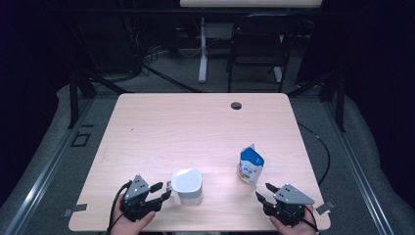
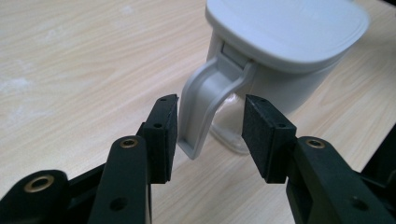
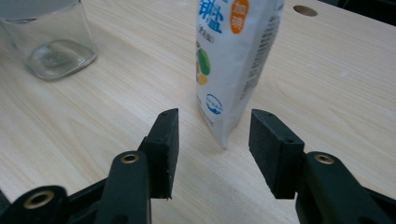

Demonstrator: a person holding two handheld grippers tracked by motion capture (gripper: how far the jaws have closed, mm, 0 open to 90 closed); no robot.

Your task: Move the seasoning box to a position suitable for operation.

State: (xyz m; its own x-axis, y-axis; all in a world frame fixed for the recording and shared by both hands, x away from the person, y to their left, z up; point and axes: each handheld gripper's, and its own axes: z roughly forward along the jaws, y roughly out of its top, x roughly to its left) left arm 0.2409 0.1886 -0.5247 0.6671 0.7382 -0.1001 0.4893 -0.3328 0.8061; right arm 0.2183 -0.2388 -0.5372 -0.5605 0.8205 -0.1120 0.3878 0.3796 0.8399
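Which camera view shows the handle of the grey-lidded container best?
The left gripper view: the handle stands close between the open jaws of the left gripper, apart from both pads. In the high view it is a small tab beside the container. The right gripper view shows the container's clear base, not the handle.

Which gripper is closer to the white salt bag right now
Right. The right gripper sits just in front of the salt bag, jaws apart; the left gripper is across the table at the jug's handle.

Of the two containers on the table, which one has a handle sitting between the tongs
The lidded jug by the left tongs: its grey handle hangs between their open pads. The blue-and-white pouch has no handle and stands ahead of the right tongs.
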